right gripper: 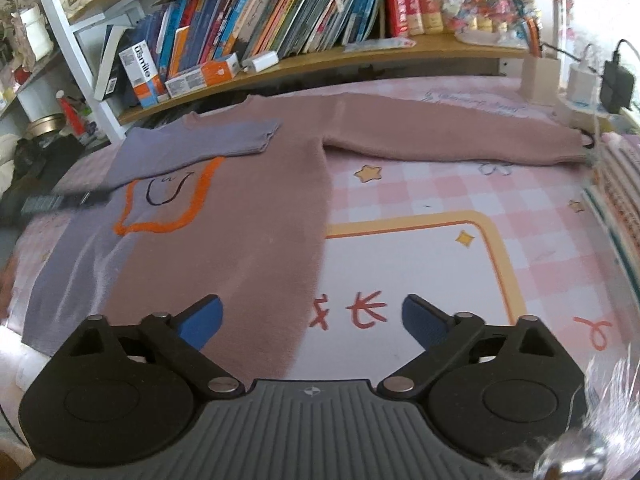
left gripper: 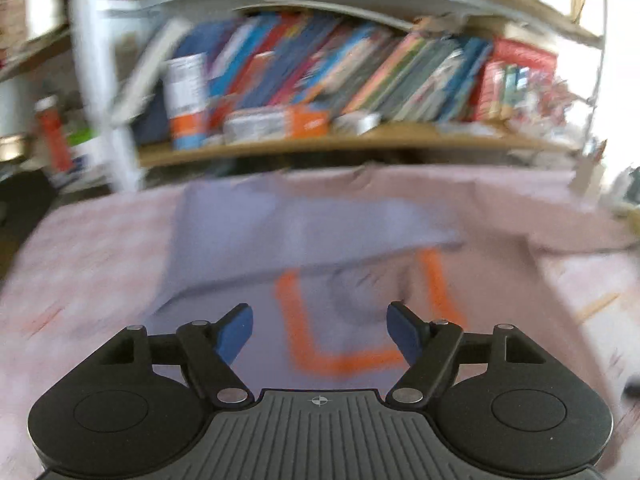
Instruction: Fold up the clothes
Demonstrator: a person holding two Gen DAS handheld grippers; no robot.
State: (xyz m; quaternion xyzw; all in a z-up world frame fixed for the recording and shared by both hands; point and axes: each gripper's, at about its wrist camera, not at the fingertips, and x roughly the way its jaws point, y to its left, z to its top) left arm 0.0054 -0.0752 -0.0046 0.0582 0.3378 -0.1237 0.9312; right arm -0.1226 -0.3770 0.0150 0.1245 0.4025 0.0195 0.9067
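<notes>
- The left gripper (left gripper: pixel 320 330) hangs with its blue pads apart and nothing between them; it is released, and its own view is smeared with blur.
- Directly ahead of and beneath the left gripper's fingers lies the sweater (left gripper: pixel 248 236), its lilac half under the tips, with an orange outline (left gripper: pixel 304 344) running between and just beyond the two pads.
- Further ahead of the left gripper, the lilac sleeve (left gripper: pixel 280 232) is folded across the chest, lying over the top of the orange outline.
- The right gripper (right gripper: pixel 312 316) is also released, its jaws spread wide and holding nothing.
- Under the right gripper's left finger (right gripper: pixel 202 320) is the dusty-pink half of the sweater (right gripper: pixel 256 208); its right finger (right gripper: pixel 422 320) is over the bare bed sheet (right gripper: pixel 420 264), which is pink-checked with a yellow-bordered white panel and red characters.
- The sweater's side edge runs forward between the right gripper's two fingers.
- Ahead and to the right of the right gripper, the pink sleeve (right gripper: pixel 460 136) lies stretched straight out across the sheet, unfolded.
- Ahead and far left of the right gripper, a dark blurred shape (right gripper: pixel 60 200) crosses the lilac side of the sweater; what it is cannot be told.
- Beyond the sweater, ahead of both grippers, a wooden shelf (right gripper: pixel 360 56) carries leaning books (right gripper: pixel 272 20) and small boxes.
</notes>
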